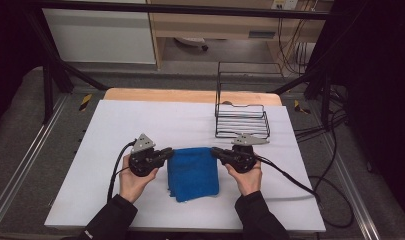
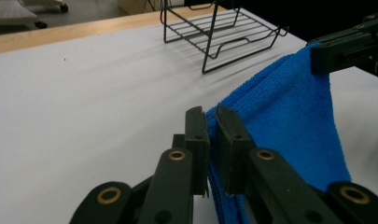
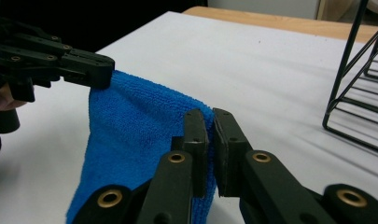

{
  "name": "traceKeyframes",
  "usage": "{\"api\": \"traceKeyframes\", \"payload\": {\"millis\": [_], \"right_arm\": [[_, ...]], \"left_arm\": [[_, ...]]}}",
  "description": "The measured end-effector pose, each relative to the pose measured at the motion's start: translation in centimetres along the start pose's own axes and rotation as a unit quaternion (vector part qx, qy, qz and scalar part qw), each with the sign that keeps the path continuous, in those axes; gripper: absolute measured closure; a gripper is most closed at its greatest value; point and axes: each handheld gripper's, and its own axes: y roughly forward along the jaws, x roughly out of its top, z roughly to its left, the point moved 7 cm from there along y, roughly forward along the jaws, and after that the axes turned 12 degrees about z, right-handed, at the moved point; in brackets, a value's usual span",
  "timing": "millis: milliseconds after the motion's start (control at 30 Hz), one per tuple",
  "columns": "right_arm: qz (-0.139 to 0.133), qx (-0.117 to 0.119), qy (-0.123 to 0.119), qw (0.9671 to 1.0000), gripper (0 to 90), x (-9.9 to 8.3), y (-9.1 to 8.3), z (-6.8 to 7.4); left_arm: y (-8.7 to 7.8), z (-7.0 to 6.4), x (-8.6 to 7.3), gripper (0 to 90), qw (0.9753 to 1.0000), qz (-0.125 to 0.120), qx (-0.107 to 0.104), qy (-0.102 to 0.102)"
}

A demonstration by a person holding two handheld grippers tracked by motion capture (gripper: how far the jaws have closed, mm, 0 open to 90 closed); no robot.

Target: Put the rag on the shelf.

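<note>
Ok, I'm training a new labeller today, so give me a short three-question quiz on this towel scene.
1. True or false: both grippers are shut on the folded blue terry towel.
2. Which is nearer the black wire rack: the left gripper or the right gripper?
3. What covers the table?

Key: 1 true; 2 the right gripper; 3 a white sheet.

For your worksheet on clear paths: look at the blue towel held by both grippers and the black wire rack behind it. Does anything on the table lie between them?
Nothing visible does. Bare white table separates the blue towel from the wire rack.
</note>
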Motion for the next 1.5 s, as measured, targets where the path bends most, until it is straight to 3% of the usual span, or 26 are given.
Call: {"api": "traceKeyframes", "payload": {"millis": [400, 767, 1000, 1200, 1500], "right_arm": [[-0.044, -0.016, -0.025, 0.9986, 85.8, 1.7, -2.8, 0.9], [-0.099, -0.051, -0.038, 0.9931, 86.1, 3.7, -6.1, 0.7], [-0.133, -0.073, -0.045, 0.9874, 86.1, 5.0, -8.4, 0.6], [-0.166, -0.097, -0.046, 0.9803, 86.1, 6.2, -10.5, 0.2], [-0.196, -0.119, -0.046, 0.9723, 86.1, 7.4, -12.1, -0.4]], "left_arm": [[-1.9, -1.2, 2.4, 83.7, 0.9990, -0.042, 0.006, 0.012], [-2.6, -2.7, 5.9, 83.9, 0.9951, -0.097, 0.004, 0.018], [-2.9, -3.9, 8.1, 84.1, 0.9917, -0.126, 0.003, 0.027], [-2.8, -4.6, 9.9, 84.1, 0.9882, -0.150, -0.005, 0.027], [-2.8, -5.4, 12.3, 84.3, 0.9830, -0.181, -0.009, 0.032]]}}
